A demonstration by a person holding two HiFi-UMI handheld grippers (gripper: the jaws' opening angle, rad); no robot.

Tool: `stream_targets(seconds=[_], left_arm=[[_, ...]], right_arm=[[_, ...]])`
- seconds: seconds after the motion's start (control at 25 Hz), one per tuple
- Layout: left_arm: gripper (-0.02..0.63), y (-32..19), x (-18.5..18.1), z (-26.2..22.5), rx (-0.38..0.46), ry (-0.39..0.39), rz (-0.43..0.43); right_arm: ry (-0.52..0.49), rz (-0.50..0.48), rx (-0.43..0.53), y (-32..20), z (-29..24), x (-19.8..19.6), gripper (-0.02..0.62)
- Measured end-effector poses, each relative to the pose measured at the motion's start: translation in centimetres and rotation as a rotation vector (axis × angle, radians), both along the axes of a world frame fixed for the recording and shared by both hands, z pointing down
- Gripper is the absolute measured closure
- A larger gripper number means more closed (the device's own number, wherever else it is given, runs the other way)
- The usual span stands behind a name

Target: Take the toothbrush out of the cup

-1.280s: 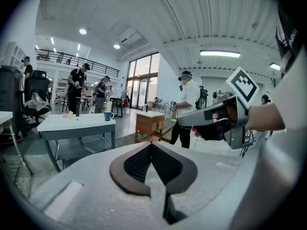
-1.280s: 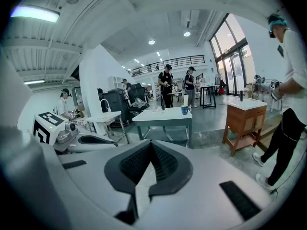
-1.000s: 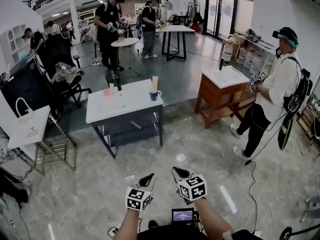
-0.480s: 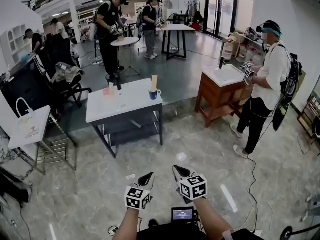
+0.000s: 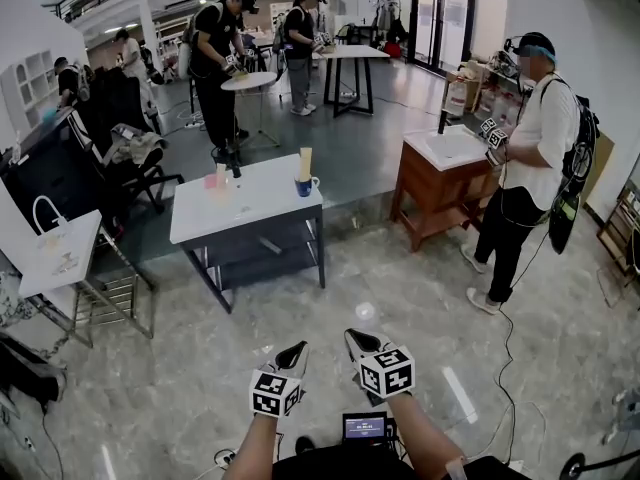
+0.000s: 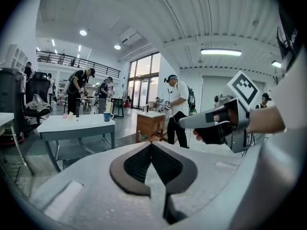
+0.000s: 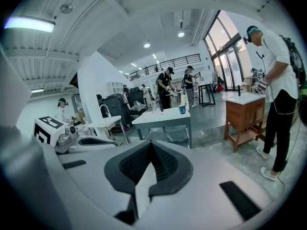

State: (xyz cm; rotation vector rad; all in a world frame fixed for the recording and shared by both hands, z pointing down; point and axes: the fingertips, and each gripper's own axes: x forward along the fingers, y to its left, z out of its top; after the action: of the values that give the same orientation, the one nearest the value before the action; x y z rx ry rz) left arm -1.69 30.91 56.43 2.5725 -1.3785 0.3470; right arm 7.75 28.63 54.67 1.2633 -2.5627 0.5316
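Observation:
A blue cup (image 5: 303, 187) stands at the far right edge of the white-topped table (image 5: 245, 208), several steps ahead of me. A pale toothbrush (image 5: 306, 162) sticks up out of it. The same cup (image 6: 108, 116) shows small in the left gripper view, and the cup (image 7: 182, 109) also appears in the right gripper view. My left gripper (image 5: 297, 354) and right gripper (image 5: 356, 341) are held low in front of me, over the floor and far from the table. Both are shut with nothing between the pads (image 6: 139, 162) (image 7: 165, 162).
A pink cup (image 5: 213, 181) and a dark bottle (image 5: 236, 171) sit on the table's back left. A wooden washstand (image 5: 440, 183) stands to the right, with a person (image 5: 530, 148) at it. A white side table (image 5: 55, 258) is at left. A cable (image 5: 510, 353) trails on the floor.
The person at the washstand has stepped left, closer to it. People at the back have shifted. Both grippers stay where they were, still shut.

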Motion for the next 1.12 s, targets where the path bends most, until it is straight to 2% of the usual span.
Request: stream_targets(seconds=[0.64,0.84,1.12], left_arm=[[0.597,-0.5,3.5,1.0,0.004,-0.022,-0.050],[0.597,-1.7,3.0,1.3,-0.006,-0.014,-0.076],[0.597,-5.0,2.5,2.8,-0.033,0.023,-0.060]], right_arm=[[-0.022,-0.044,-0.040,-1.4,2.2,4.4,0.588],[-0.025,-0.052,-0.053,-2.7,2.6,4.4,0.588],[-0.002,-0.039,-0.060,-5.4,3.3,3.7,0.588]])
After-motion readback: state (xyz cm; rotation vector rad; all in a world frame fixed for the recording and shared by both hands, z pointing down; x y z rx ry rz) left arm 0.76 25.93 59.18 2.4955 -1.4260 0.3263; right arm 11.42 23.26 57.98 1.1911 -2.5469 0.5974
